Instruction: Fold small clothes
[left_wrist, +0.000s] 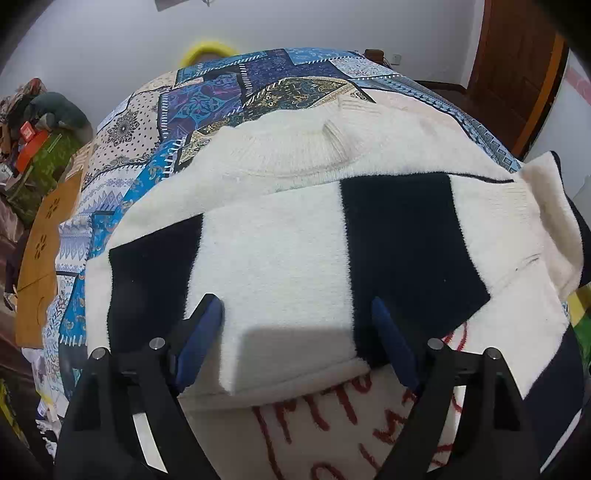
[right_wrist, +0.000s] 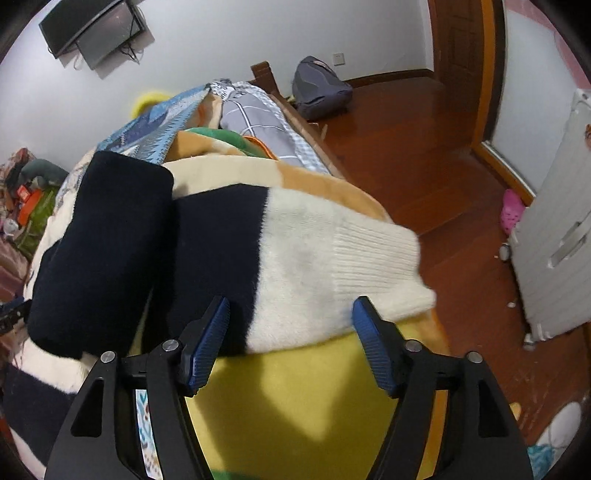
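Sweater (left_wrist: 288, 236) lies ahead of the left gripper (left_wrist: 297, 325), one sleeve apparently folded across its body. Right gripper (right_wrist: 291, 328) faces the other sleeve (right_wrist: 332, 258). Both stand wide open, empty. Next: pinch that cuff, carry it inward.

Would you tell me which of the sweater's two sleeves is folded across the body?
It is the sleeve under the left gripper, folded across the sweater's chest; the other sleeve, by the right gripper, stretches outward over the blanket.
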